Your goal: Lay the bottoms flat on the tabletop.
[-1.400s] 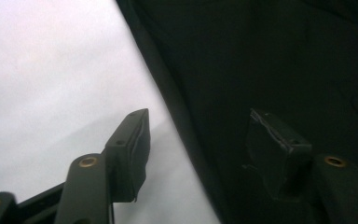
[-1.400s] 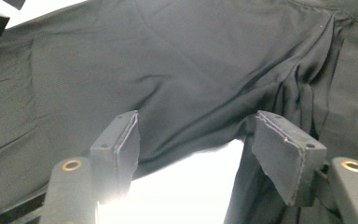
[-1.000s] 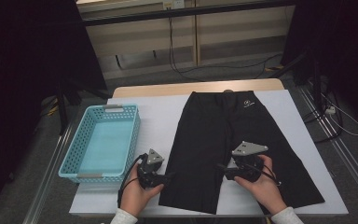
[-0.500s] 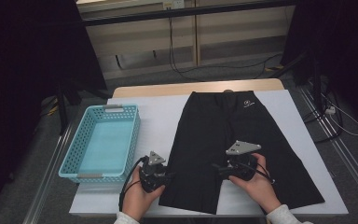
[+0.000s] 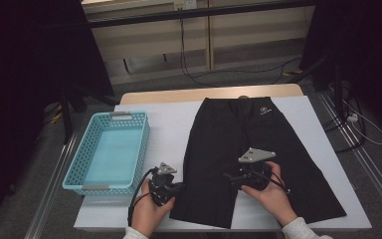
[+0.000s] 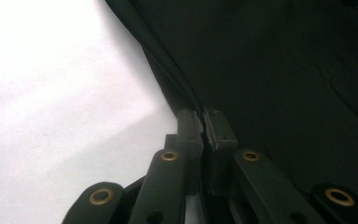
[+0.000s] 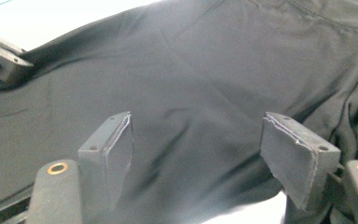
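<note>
Shorts (image 5: 248, 149) are lying flat; left gripper (image 5: 171, 191) is pinching their near left edge, right gripper (image 5: 231, 178), jaws spread and just been opening, is hovering over the middle.

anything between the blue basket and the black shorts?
Nothing: in the high view a bare strip of white table separates the basket from the shorts. The left gripper sits at the strip's near end, on the shorts' edge.
</note>
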